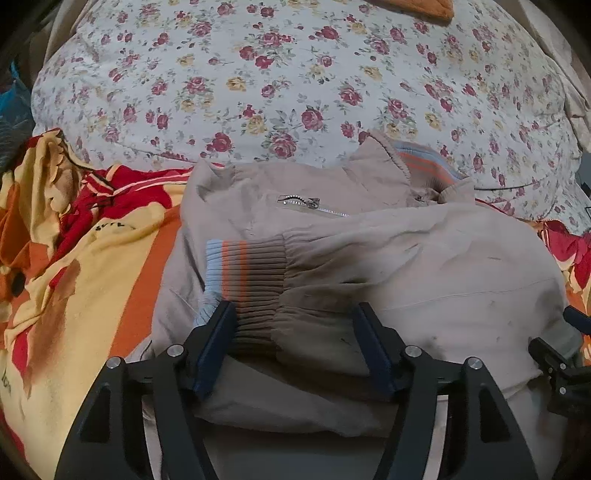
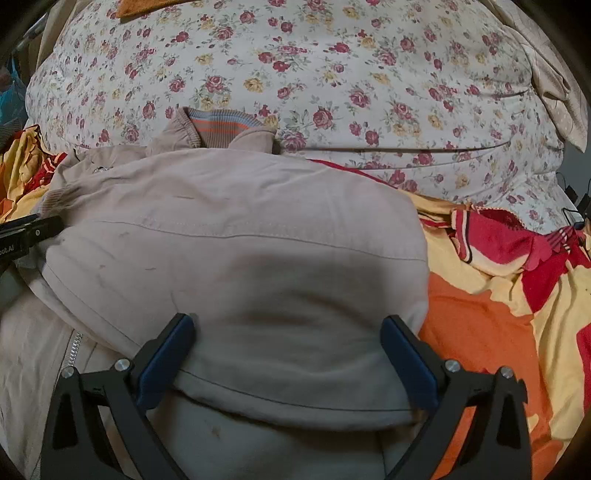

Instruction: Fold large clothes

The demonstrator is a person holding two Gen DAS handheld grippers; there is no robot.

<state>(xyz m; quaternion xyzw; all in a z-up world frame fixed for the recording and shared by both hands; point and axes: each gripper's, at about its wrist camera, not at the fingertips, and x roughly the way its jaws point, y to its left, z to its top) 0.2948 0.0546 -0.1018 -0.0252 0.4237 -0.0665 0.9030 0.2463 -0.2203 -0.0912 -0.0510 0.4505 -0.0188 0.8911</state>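
A beige jacket point(image 1: 424, 251) lies folded on the bed, its striped collar point(image 1: 421, 162) at the far end and a chest zipper point(image 1: 306, 203) showing. A sleeve lies across it, ending in a ribbed brown cuff point(image 1: 251, 269) with orange and pale blue stripes. My left gripper point(image 1: 293, 321) stands open astride that cuff and sleeve, the pads beside the cloth without squeezing it. My right gripper point(image 2: 290, 328) is wide open over the jacket's point(image 2: 240, 206) folded right part, with smooth cloth bulging between the fingers. The other gripper's tip point(image 2: 29, 230) shows at the left edge.
A bulky floral quilt point(image 1: 295, 74) fills the far side behind the jacket. A red, yellow and orange bedsheet point(image 1: 92, 258) spreads to the left and to the right point(image 2: 498, 314). An orange cloth point(image 1: 417, 7) lies at the top. Dark cables point(image 2: 572, 199) sit at the far right.
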